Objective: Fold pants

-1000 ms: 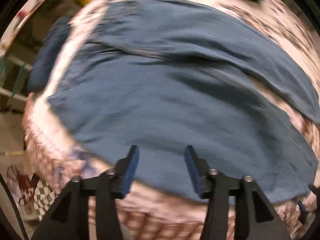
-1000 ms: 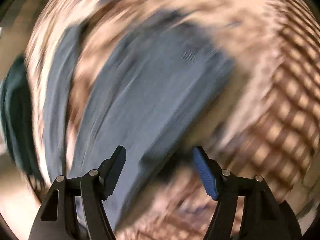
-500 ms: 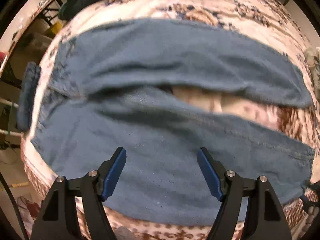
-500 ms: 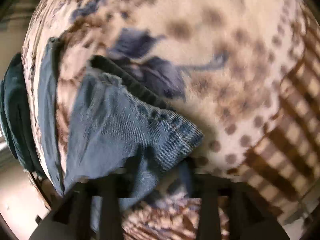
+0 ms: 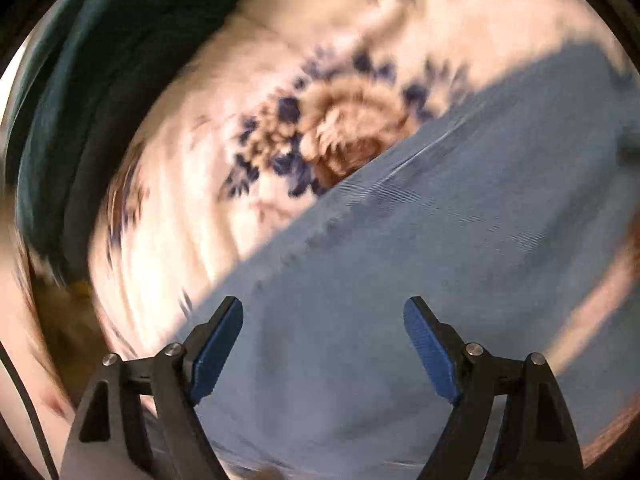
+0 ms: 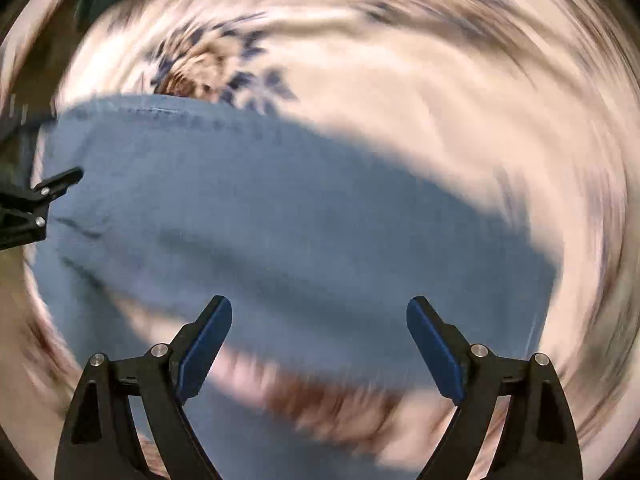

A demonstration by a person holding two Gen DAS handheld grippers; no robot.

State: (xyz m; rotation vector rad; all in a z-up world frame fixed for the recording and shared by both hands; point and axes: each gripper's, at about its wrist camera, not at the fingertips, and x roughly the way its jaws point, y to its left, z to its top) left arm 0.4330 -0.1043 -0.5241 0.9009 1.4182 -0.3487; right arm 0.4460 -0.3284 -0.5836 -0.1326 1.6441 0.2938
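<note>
The blue denim pants (image 5: 400, 280) lie spread on the cream floral blanket (image 5: 280, 80). The left gripper (image 5: 323, 344) and right gripper (image 6: 319, 344) both hover above the pants, jaws opening and empty. Risk, as I judge it: a shallow pinch would catch one layer only, skewing the fold.

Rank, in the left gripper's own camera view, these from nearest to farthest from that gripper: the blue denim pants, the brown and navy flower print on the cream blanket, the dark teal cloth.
1. Blue denim pants: directly beneath the left gripper, whose jaws are opening with nothing gripped.
2. Brown and navy flower print: beyond the pants' edge, centre.
3. Dark teal cloth: far left edge.
</note>
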